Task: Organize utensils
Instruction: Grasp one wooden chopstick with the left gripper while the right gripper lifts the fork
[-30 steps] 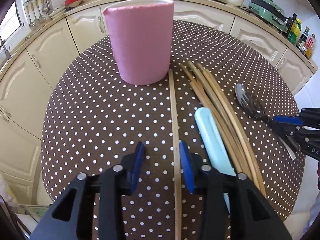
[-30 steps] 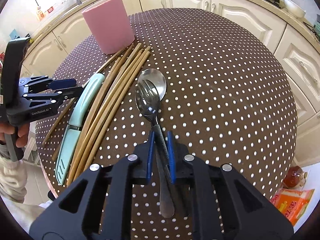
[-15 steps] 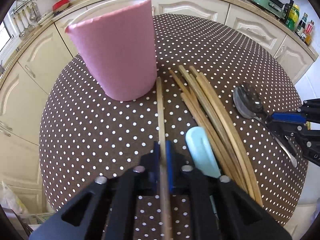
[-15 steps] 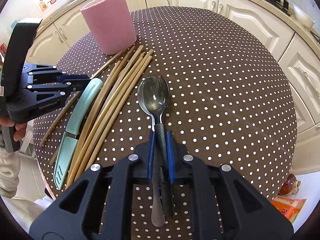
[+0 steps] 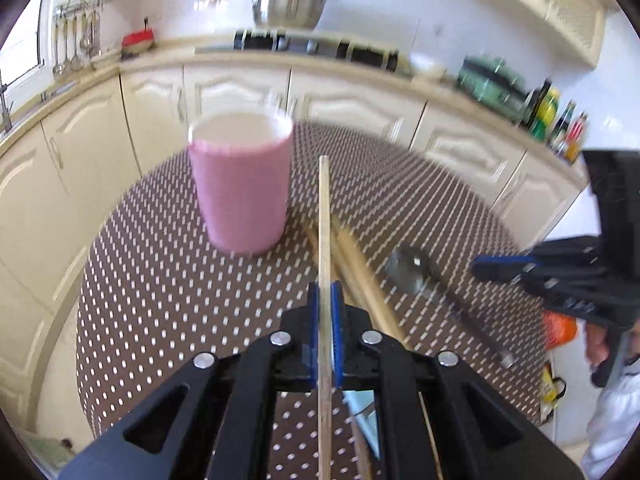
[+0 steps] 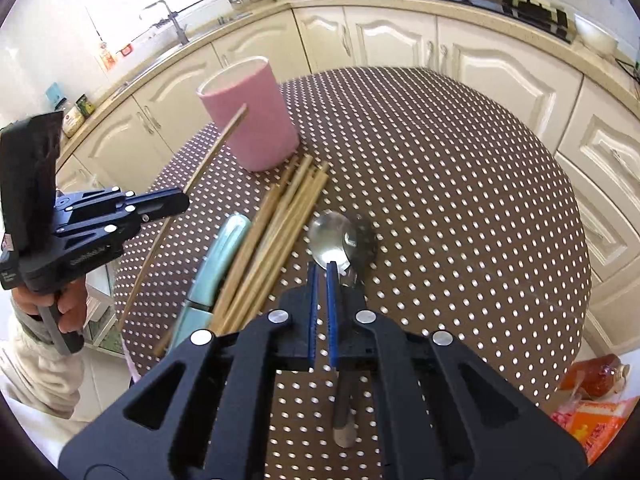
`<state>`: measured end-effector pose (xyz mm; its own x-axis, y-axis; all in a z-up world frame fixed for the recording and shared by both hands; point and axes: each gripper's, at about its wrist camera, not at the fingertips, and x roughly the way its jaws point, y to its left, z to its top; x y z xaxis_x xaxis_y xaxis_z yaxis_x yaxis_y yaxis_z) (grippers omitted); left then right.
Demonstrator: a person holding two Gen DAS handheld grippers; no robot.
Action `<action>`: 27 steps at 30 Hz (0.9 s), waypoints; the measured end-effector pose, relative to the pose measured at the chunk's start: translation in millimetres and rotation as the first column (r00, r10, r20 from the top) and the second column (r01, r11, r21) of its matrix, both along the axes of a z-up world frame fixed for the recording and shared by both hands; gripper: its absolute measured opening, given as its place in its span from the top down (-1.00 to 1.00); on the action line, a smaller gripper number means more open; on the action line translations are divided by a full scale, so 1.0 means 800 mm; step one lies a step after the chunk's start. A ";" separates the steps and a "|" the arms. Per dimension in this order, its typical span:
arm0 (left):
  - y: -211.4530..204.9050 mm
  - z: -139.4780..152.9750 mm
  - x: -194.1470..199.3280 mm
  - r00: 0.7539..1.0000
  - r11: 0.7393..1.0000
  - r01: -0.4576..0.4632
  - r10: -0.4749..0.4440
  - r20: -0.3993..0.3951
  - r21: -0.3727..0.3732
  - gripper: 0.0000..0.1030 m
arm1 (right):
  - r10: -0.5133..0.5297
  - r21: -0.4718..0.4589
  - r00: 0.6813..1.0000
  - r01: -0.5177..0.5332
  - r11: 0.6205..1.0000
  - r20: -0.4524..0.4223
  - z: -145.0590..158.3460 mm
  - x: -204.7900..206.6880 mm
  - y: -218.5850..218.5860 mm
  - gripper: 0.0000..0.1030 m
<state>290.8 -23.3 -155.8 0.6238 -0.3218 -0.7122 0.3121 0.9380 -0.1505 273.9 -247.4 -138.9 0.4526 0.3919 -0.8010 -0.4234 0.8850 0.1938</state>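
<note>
left hand-held gripper (image 5: 325, 300) tilted down pinching chopstick (image 5: 324, 216), right hand-held gripper (image 6: 321, 280) closed, nothing between

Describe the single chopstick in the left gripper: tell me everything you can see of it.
The chopstick is a long, thin, pale stick that looks like wood or bamboo. The left gripper is shut on it near mid-length. It slants up off the dotted tablecloth, its upper tip in front of the pink cup, whether touching it is unclear. Its lower end reaches past the table edge. The other chopsticks lie flat, apart from it.
</note>
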 end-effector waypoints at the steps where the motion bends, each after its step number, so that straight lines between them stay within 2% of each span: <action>1: -0.002 0.004 0.000 1.000 1.000 -0.003 0.003 0.006 0.001 0.89 | 0.002 -0.030 1.000 -0.002 1.000 0.000 -0.001 0.001 0.004 0.91; 5: 0.005 0.010 -0.006 0.999 0.999 -0.032 0.032 0.005 -0.009 0.89 | -0.021 -0.121 1.000 0.019 0.992 -0.020 -0.017 0.013 0.013 0.89; 6: 0.007 0.011 -0.007 0.999 0.999 -0.037 0.037 0.002 -0.015 0.89 | -0.042 -0.146 0.999 0.038 0.989 -0.028 -0.024 0.017 0.012 0.73; 7: 0.011 0.011 -0.007 0.999 0.999 -0.040 0.040 0.001 -0.020 0.89 | -0.076 -0.178 0.997 0.070 0.982 -0.028 -0.030 0.021 0.010 0.35; 9: 0.015 0.010 -0.007 0.999 0.998 -0.052 0.052 -0.006 -0.024 0.89 | -0.098 -0.150 0.994 0.090 0.985 -0.044 -0.039 0.026 0.003 -0.10; 10: 0.018 0.009 -0.007 0.999 0.998 -0.050 0.050 -0.006 -0.025 0.89 | -0.090 -0.138 0.994 0.081 0.987 -0.060 -0.042 0.028 0.003 -0.07; 12: 0.020 0.007 -0.005 0.998 0.998 -0.058 0.058 -0.003 -0.020 0.89 | -0.104 -0.170 0.993 0.094 0.981 -0.054 -0.045 0.031 0.005 -0.01; 13: 0.021 0.005 -0.007 0.998 0.998 -0.058 0.058 -0.001 -0.020 0.89 | -0.109 -0.190 0.992 0.097 0.977 -0.057 -0.048 0.034 0.007 0.19; 15: 0.023 0.004 -0.006 0.998 0.998 -0.059 0.059 0.005 -0.024 0.89 | -0.106 -0.193 0.991 0.088 0.977 -0.081 -0.056 0.040 0.007 0.35; 20: 0.024 0.004 -0.007 0.998 0.998 -0.056 0.056 0.015 -0.041 0.89 | -0.075 -0.243 0.995 0.058 0.968 -0.064 -0.061 0.041 0.019 0.43; 21: 0.024 0.005 -0.007 0.998 0.997 -0.054 0.055 0.020 -0.049 0.89 | -0.068 -0.240 0.996 0.053 0.969 -0.058 -0.061 0.041 0.020 0.66; 22: 0.024 0.007 -0.008 0.998 0.997 -0.052 0.054 0.027 -0.057 0.89 | -0.067 -0.243 0.996 0.052 0.969 -0.055 -0.060 0.042 0.022 0.77; 27: 0.030 0.027 -0.013 0.993 0.993 -0.045 0.056 0.102 -0.109 0.89 | -0.074 -0.175 0.997 0.068 0.982 -0.029 -0.047 0.033 0.018 0.78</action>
<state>280.1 0.4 -133.9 0.7105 -0.3589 -0.6053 0.2844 0.9332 -0.2195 300.5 -233.4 -176.7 0.4447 0.2135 -0.8699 -0.3539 0.9340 0.0484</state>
